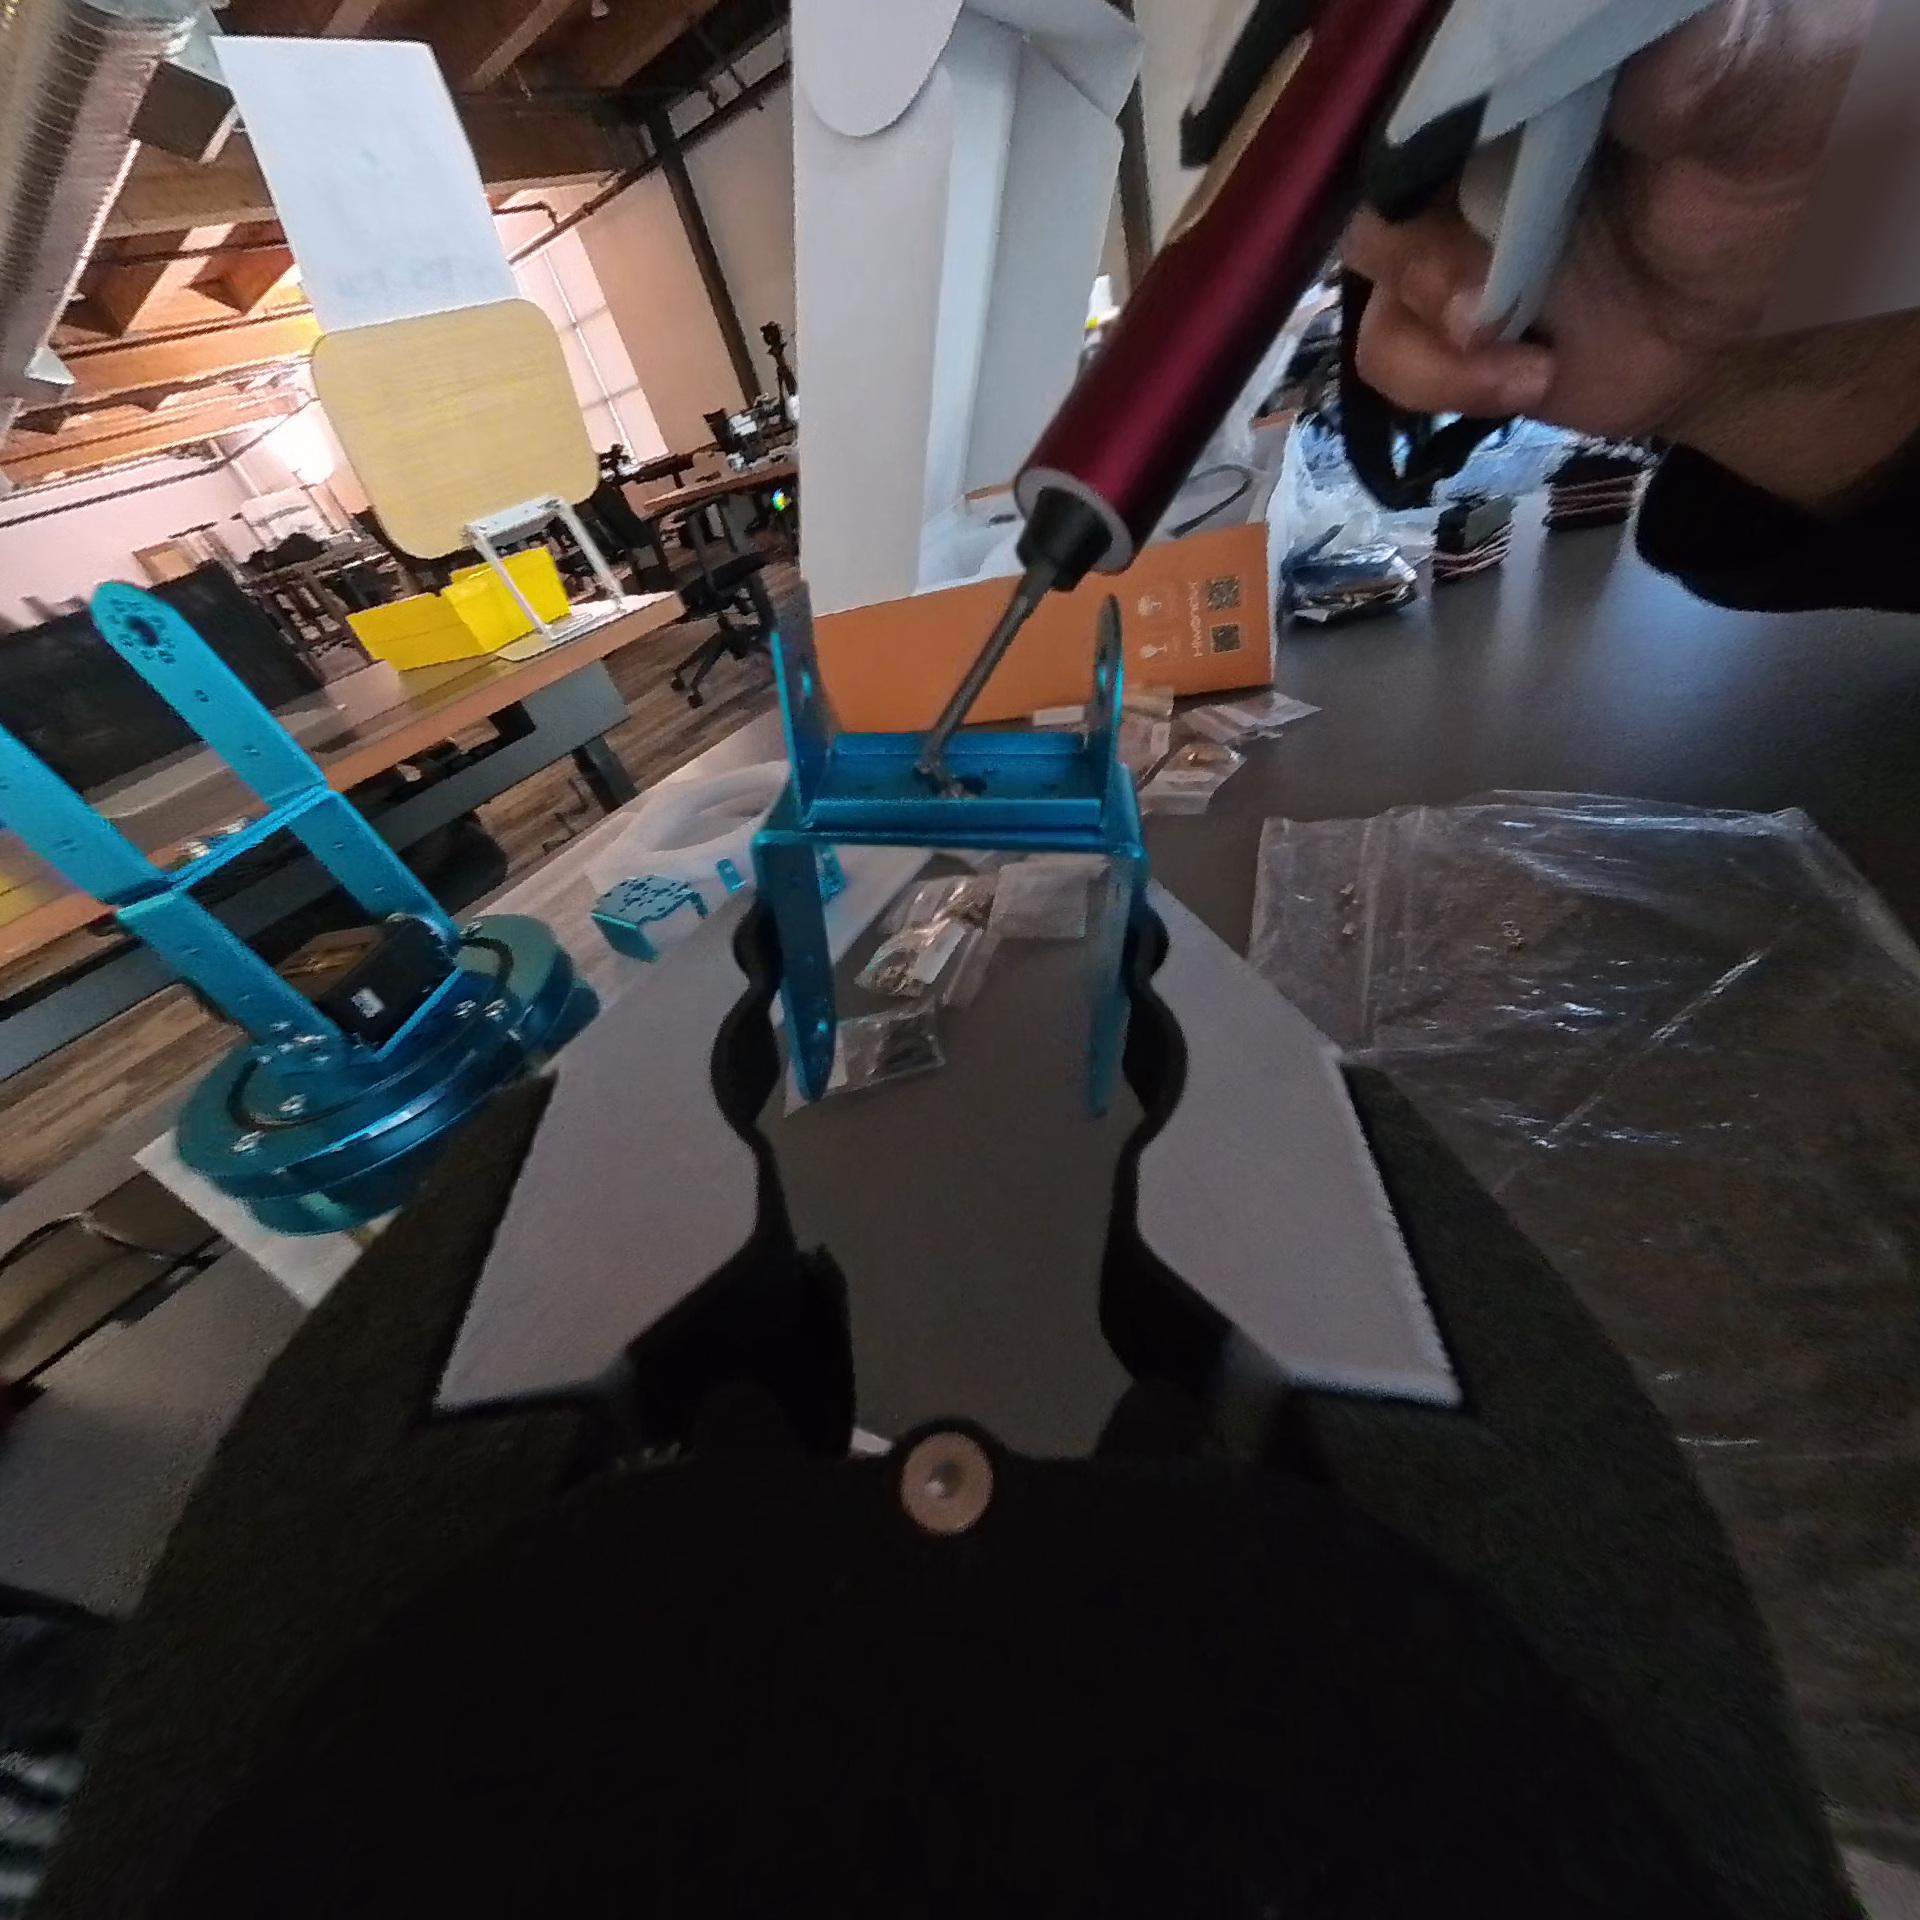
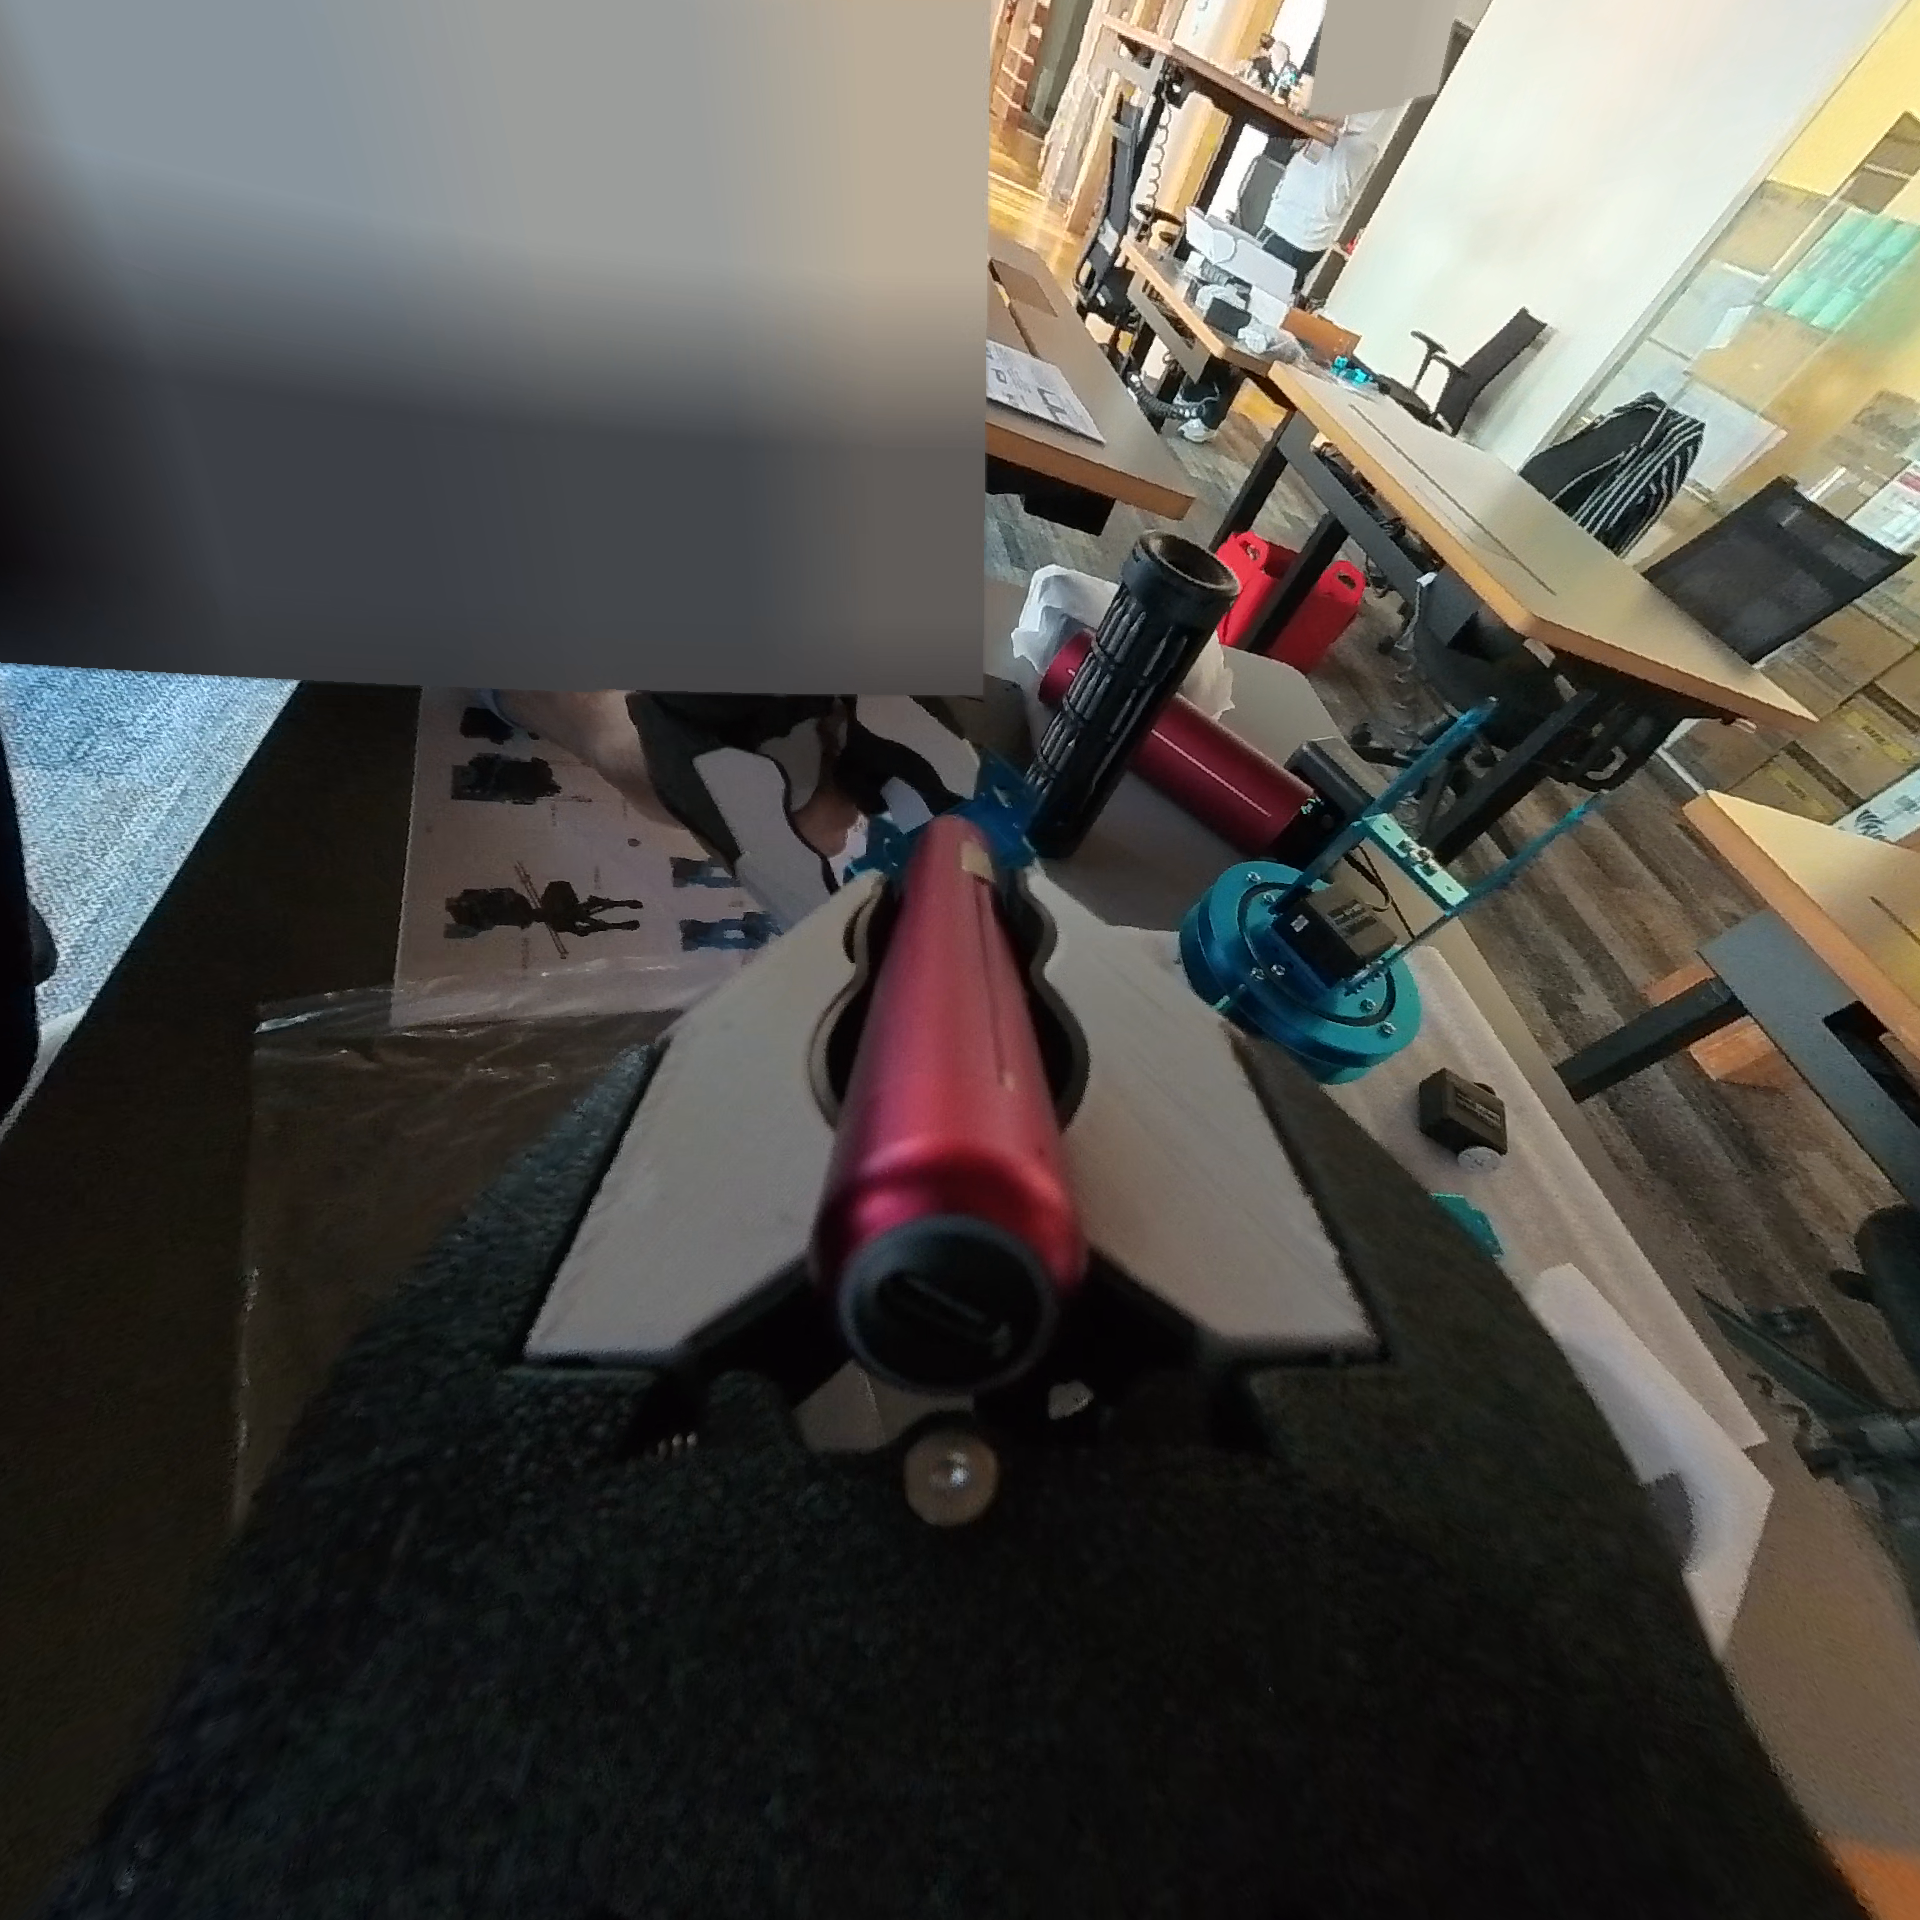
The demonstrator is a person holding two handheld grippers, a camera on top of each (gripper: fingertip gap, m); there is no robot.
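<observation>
In the left wrist view my left gripper (image 1: 945, 977) is shut on a blue metal bracket assembly (image 1: 951, 831), two U-brackets joined back to back, gripping its lower legs and holding it upright above the table. A red electric screwdriver (image 1: 1195, 312) slants in from the upper right. Its bit (image 1: 977, 686) touches a screw (image 1: 951, 781) in the upper bracket's floor. In the right wrist view my right gripper (image 2: 951, 894) is shut on the red screwdriver (image 2: 945, 1070), which points away at the blue bracket (image 2: 992, 805). The bit is hidden there.
A blue round base with a tall U-bracket and black servo (image 1: 384, 1070) stands at the left, also in the right wrist view (image 2: 1309, 977). Small screw bags (image 1: 925, 961), a clear plastic bag (image 1: 1558, 987), an orange box (image 1: 1039, 644), a black ribbed tube (image 2: 1122, 686), a loose servo (image 2: 1465, 1112). Left tips to right tips: about 11 cm.
</observation>
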